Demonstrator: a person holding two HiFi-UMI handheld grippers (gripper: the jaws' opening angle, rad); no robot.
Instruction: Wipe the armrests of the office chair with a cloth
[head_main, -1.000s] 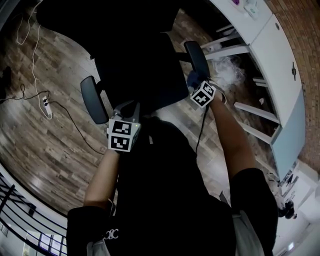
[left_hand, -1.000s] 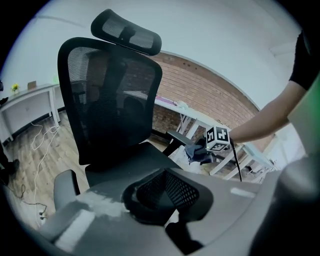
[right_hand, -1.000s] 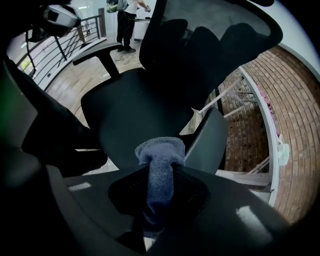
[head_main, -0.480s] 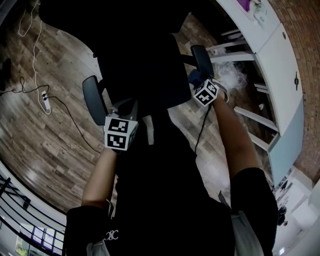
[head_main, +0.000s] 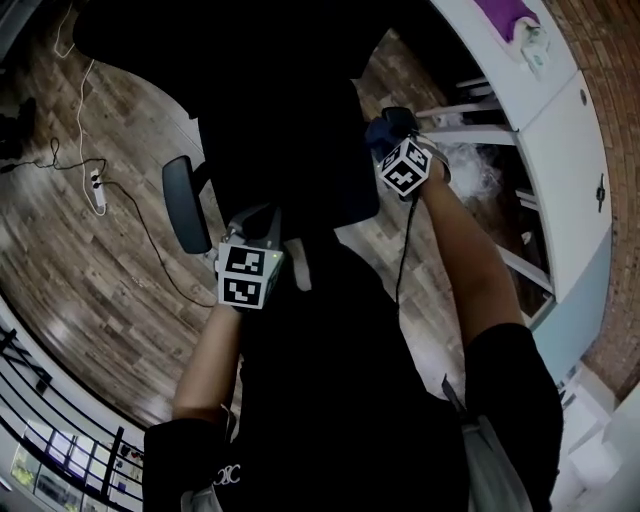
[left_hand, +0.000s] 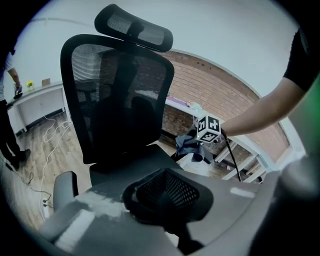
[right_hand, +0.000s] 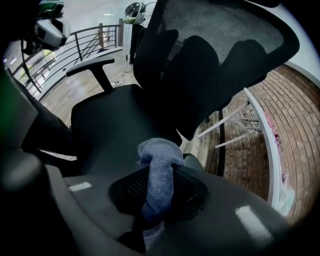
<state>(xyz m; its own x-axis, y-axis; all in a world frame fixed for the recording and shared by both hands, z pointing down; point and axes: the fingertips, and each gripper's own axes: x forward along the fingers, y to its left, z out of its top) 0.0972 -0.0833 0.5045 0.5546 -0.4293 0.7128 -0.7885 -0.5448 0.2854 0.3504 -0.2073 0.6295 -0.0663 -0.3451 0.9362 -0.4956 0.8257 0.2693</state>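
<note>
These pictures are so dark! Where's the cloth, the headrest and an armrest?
cloth (right_hand: 159, 172): right gripper view, its hanging middle.
headrest (left_hand: 134, 27): left gripper view, its mesh centre.
armrest (head_main: 186, 205): head view, its pad's middle.

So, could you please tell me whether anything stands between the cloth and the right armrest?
Nothing visible does: the cloth, clamped in the right gripper, appears to rest directly against the right armrest.

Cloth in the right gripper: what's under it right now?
The cloth, clamped in the right gripper, hangs over the chair's right armrest. Only the pad's grey edge shows beside it. The pad surface underneath is covered, so contact can't be confirmed.
</note>
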